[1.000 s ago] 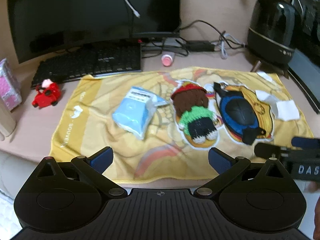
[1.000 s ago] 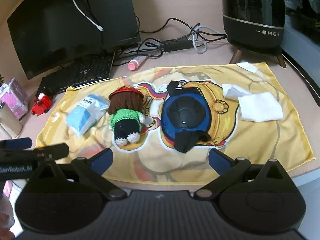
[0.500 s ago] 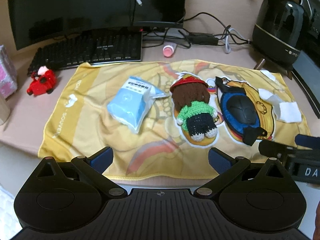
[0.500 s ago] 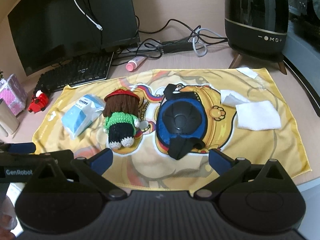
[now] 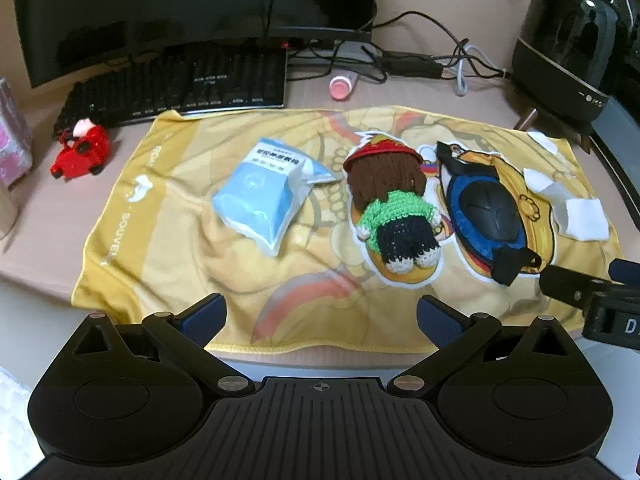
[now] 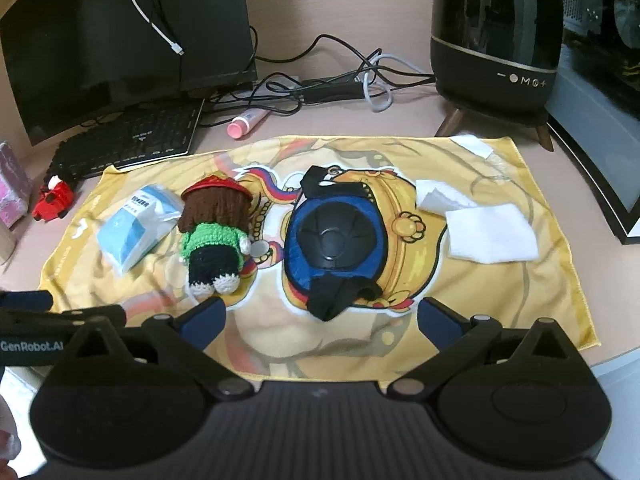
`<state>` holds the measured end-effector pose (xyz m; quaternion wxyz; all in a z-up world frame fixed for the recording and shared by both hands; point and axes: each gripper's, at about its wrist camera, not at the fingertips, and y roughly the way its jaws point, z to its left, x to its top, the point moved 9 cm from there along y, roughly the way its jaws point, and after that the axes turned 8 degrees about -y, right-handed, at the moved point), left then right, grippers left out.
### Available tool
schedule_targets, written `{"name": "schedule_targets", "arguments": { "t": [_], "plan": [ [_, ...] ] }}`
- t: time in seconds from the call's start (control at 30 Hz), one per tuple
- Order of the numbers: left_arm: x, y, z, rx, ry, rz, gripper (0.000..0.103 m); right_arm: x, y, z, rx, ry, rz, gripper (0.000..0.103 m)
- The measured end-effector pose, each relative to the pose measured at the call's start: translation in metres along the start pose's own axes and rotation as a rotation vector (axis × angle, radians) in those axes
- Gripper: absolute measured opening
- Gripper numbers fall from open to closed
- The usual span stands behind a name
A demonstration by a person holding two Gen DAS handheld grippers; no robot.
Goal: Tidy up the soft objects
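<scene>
**Both grippers wide open over the yellow cloth, nothing held**

Left gripper (image 5: 321,314): fingers spread wide, empty, sitting at the near edge of the yellow cloth (image 5: 168,240). Right gripper (image 6: 322,314): same, spread wide, empty, also at the near edge, w/ the left one's finger showing at its left side.

On the cloth, left to right in the left wrist view:
- blue tissue pack (image 5: 260,192), lying flat, angled, left of centre
- crochet doll (image 5: 390,208), face down, red hat toward the monitor, feet toward the grippers, just beside the pack
- blue-and-black pouch (image 5: 486,214) w/ a black strap end at its near side, just right of the doll
- white folded tissues (image 5: 576,216) near the cloth's right edge

Off the cloth: red toy car (image 5: 80,152) on the desk to the left, in front of the keyboard (image 5: 180,84). Pink-capped tube (image 5: 342,86) behind the cloth among cables. Black monitor (image 5: 192,8) at back; black round appliance (image 5: 568,40) on wooden legs, back right.
</scene>
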<state>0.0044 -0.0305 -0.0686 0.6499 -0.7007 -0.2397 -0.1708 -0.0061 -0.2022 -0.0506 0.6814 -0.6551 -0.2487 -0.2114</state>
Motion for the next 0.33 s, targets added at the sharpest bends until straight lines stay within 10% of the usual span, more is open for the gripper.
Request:
{"name": "schedule_targets", "arguments": {
  "t": [0.33],
  "plan": [
    [0.0053,-0.0003,-0.0022,0.015,0.006,-0.012,0.103,-0.0008,0.001,-0.0059,0.004,-0.011,0.009,0.103]
  ]
}}
